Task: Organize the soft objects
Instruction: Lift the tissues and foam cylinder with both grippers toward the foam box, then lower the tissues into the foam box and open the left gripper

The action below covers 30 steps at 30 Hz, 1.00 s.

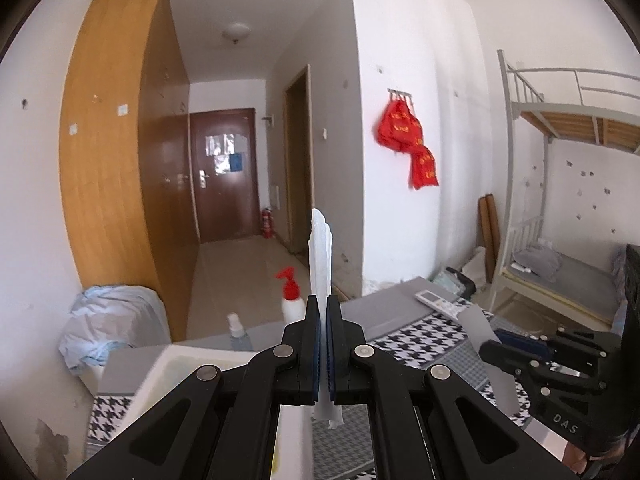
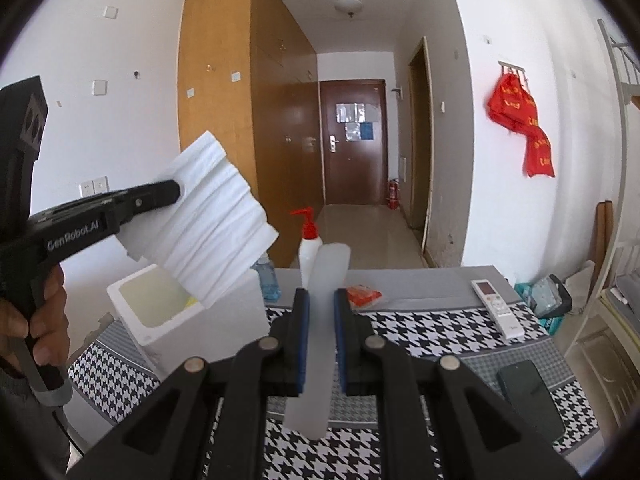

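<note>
A stack of white tissues [image 2: 208, 220] hangs in the air above an open white box [image 2: 224, 312], with my left gripper [image 2: 174, 192] shut on its left edge. In the left wrist view the tissues [image 1: 321, 256] show edge-on, standing up between the closed fingers of the left gripper [image 1: 324, 302]. My right gripper [image 2: 322, 292] is shut on a translucent whitish flat strip [image 2: 328, 276] that sticks up and forward from the pads. From the left wrist view the right gripper [image 1: 494, 346] is at the right, holding that strip [image 1: 478, 322] over the table.
A houndstooth cloth [image 2: 420, 332] covers the table. On it are a white bottle with a red pump [image 2: 310, 244], a blue-liquid bottle [image 2: 269, 278], an orange packet [image 2: 362, 296], a white remote [image 2: 498, 308] and a dark phone [image 2: 530, 396]. A metal bunk bed [image 1: 560, 272] stands to the right.
</note>
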Each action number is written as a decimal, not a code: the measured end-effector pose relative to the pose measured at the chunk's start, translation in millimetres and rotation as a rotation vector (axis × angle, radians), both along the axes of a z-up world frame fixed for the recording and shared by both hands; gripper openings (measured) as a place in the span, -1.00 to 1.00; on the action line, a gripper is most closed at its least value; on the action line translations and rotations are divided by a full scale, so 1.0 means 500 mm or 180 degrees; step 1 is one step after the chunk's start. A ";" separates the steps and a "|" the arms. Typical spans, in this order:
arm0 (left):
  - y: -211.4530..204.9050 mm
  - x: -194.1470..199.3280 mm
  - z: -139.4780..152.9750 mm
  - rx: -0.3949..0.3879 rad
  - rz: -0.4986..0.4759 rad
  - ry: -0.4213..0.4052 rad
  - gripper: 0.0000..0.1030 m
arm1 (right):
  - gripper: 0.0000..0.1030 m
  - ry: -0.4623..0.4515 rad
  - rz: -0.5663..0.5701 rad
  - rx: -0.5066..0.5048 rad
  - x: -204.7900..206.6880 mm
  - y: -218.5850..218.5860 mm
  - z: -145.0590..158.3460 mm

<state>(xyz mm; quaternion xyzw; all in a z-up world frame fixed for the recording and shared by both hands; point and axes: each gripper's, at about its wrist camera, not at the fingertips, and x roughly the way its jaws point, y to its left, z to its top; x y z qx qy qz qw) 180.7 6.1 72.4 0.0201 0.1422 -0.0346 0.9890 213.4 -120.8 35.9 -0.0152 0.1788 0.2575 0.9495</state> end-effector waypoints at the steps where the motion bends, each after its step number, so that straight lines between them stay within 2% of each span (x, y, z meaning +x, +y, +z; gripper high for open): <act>1: 0.007 0.000 0.002 -0.0004 0.0026 -0.0011 -0.95 | -0.71 -0.0006 0.0016 0.0006 0.000 0.003 0.002; 18: 0.094 -0.017 0.001 -0.0063 0.0409 0.0008 -0.95 | -0.71 -0.0083 0.0321 0.0066 -0.007 0.079 0.020; 30: 0.134 -0.001 -0.022 -0.0099 0.0586 0.0165 -0.95 | -0.71 -0.0094 0.0495 0.0069 0.003 0.126 0.023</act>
